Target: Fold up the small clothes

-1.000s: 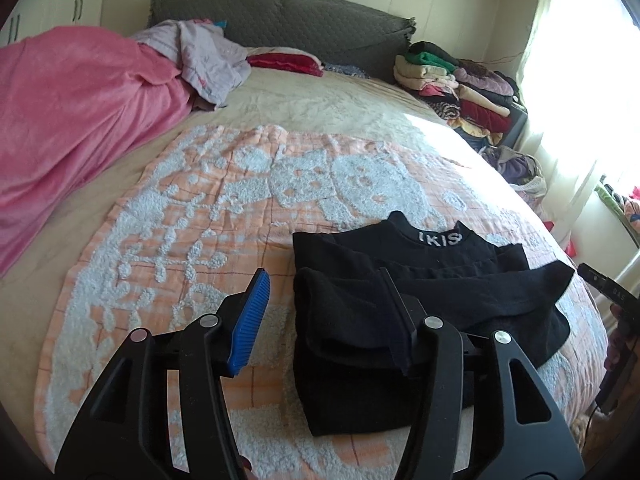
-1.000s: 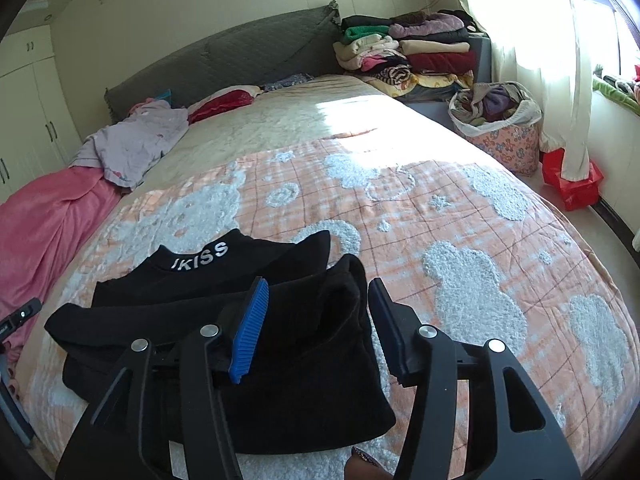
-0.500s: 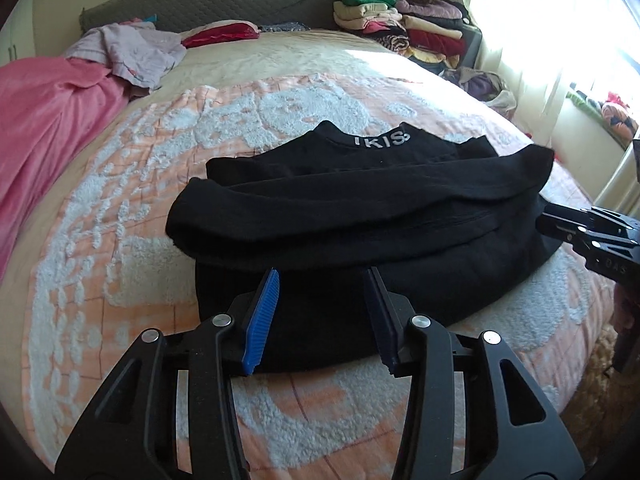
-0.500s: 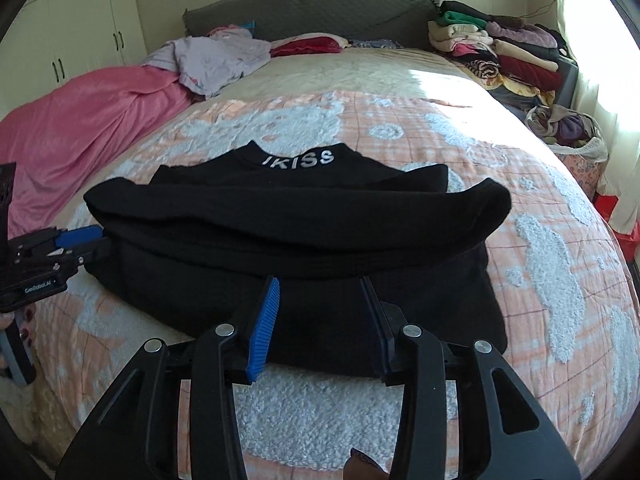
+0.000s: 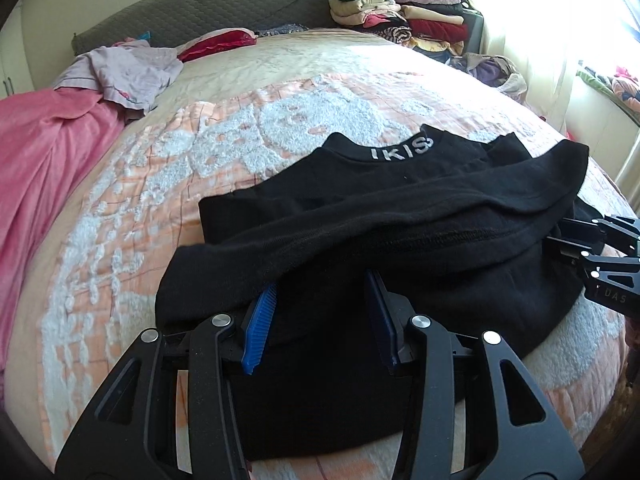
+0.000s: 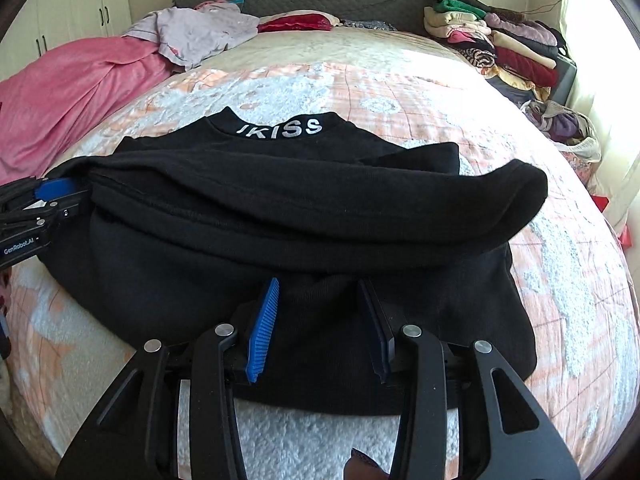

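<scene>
Folded clothes (image 5: 400, 12) pile upper right, pink blanket (image 5: 48, 152) left. Black sweater (image 5: 400, 220) collar reads "IKISS". Left claw (image 5: 320, 312) and right claw (image 6: 320, 320), jaws just closing, pinch its near hem.

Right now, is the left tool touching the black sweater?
Touching. In the left wrist view, the left tool has its fingertips tucked under the folded sleeve of the black sweater, with black cloth between them.
</scene>
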`<state>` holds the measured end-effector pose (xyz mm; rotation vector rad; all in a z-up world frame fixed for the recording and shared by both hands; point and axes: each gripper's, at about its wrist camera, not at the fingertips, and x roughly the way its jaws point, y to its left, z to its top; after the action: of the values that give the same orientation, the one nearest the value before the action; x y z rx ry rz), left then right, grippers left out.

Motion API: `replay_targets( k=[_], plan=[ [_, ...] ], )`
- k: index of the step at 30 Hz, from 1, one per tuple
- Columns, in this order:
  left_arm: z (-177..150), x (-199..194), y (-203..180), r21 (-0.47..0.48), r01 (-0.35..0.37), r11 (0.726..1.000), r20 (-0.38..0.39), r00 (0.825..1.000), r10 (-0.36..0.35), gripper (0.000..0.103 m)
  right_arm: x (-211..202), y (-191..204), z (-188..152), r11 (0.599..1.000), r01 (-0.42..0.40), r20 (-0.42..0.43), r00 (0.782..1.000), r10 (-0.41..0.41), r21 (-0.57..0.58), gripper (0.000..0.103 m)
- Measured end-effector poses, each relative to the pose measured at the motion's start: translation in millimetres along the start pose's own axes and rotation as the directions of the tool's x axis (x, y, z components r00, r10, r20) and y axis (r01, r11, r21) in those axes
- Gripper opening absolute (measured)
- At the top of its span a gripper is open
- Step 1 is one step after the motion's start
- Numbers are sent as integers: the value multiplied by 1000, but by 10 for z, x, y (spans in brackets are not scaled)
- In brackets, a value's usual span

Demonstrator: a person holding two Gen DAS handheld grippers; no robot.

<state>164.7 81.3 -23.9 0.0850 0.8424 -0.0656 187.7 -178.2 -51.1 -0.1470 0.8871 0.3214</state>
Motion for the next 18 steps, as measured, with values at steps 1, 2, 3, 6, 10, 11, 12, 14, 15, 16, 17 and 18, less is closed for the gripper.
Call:
replay_targets(
  k=[1, 2, 3, 6, 10, 11, 12, 14, 15, 16, 17, 18],
  plan=[
    [33, 26, 21, -4, 2, 1000, 1, 1000, -2, 37, 19, -5, 25, 1000, 1, -2, 1000, -1, 1, 39],
    [52, 38, 28, -8, 3, 1000, 3, 1000, -3, 37, 40, -14, 59, 1000, 1, -1, 1000, -1, 2, 39],
    [85, 60, 45, -12, 4, 1000, 2, 1000, -4, 37, 58, -22, 86, 1000, 3, 1, 1000, -3, 2, 39],
    [182, 145, 123, -29, 5, 1000, -2, 1000, -5, 37, 131, -52, 191, 1000, 12, 5, 1000, -12, 7, 39],
    [275, 189, 229, -60, 10, 998, 14, 1000, -9, 41, 202, -107, 382, 999, 41, 23, 999, -41, 17, 39],
    [289, 193, 267, -72, 11, 997, 20, 1000, -9, 42, 225, -137, 443, 999, 47, 27, 999, -48, 27, 39],
    [298, 191, 304, -84, 13, 996, 27, 1000, -10, 43, 232, -167, 489, 998, 50, 31, 998, -51, 37, 39],
    [318, 175, 391, -109, 16, 994, 43, 999, -12, 44, 231, -240, 594, 996, 64, 49, 997, -67, 55, 39],
    [329, 166, 420, -116, 15, 993, 50, 999, -9, 44, 218, -279, 639, 995, 72, 59, 995, -75, 63, 39],
    [339, 150, 463, -127, 12, 992, 61, 998, -4, 44, 188, -341, 691, 994, 76, 76, 994, -82, 78, 39],
    [350, 138, 497, -135, 7, 991, 67, 998, 2, 44, 160, -392, 718, 993, 77, 87, 993, -85, 91, 39],
    [357, 133, 531, -142, 7, 990, 70, 998, 3, 44, 119, -458, 747, 991, 81, 97, 991, -92, 108, 39]
  ],
)
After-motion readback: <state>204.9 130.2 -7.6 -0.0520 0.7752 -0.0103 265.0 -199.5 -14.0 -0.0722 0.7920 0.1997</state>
